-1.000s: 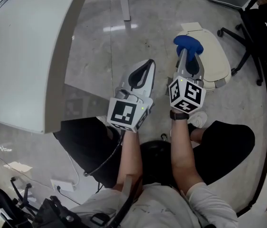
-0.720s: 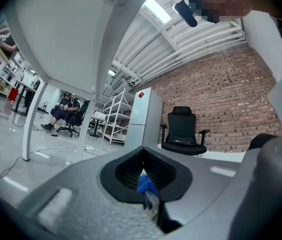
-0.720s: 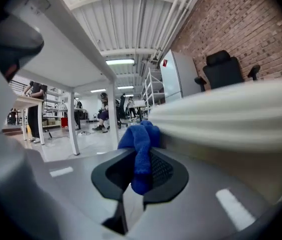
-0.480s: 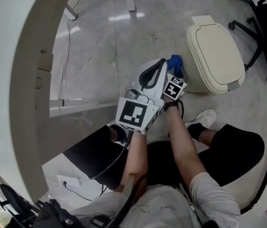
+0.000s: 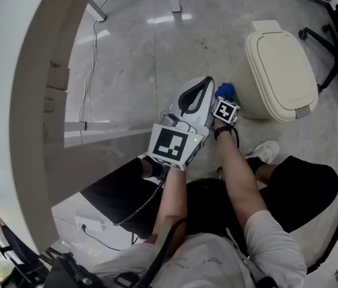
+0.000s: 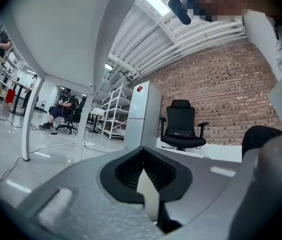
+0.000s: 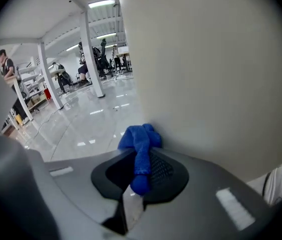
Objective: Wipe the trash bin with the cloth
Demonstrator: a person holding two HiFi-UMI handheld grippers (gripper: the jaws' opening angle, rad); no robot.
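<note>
Blue cloth (image 5: 224, 90): pinched in the right gripper (image 5: 221, 98), just right of frame centre in the head view, pressed against the left side wall of the trash bin (image 5: 283, 71). Same read in the right gripper view: jaws of the right gripper (image 7: 139, 171) clamped on a strip of cloth (image 7: 139, 144), bunched end beyond the tips and touching the cream wall of the bin (image 7: 206, 74), which fills the right half of that frame.

Trash bin: cream, lid down, standing on the grey polished floor (image 5: 132, 53) at upper right of the head view.

Left gripper (image 5: 200, 89): held just left of the right one, tips close beside the cloth, contact not resolvable. Jaws pressed together in the left gripper view (image 6: 143, 170), nothing between them, only a pale sliver at the seam. Marker cube (image 5: 173, 146) facing the head camera at frame centre.

Surroundings, head view: white surface (image 5: 30, 71) across the left side; thin cable (image 5: 90, 47) trailing over the floor beside it; white shoe (image 5: 266, 152) below the bin; part of a black office chair (image 5: 337, 29) at the upper right edge.

Surroundings, left gripper view: brick wall (image 6: 221, 84) at right, black office chair (image 6: 182, 129) in front of it, white shelving (image 6: 113, 116) at mid-frame, seated person (image 6: 63, 109) far off at left.
</note>
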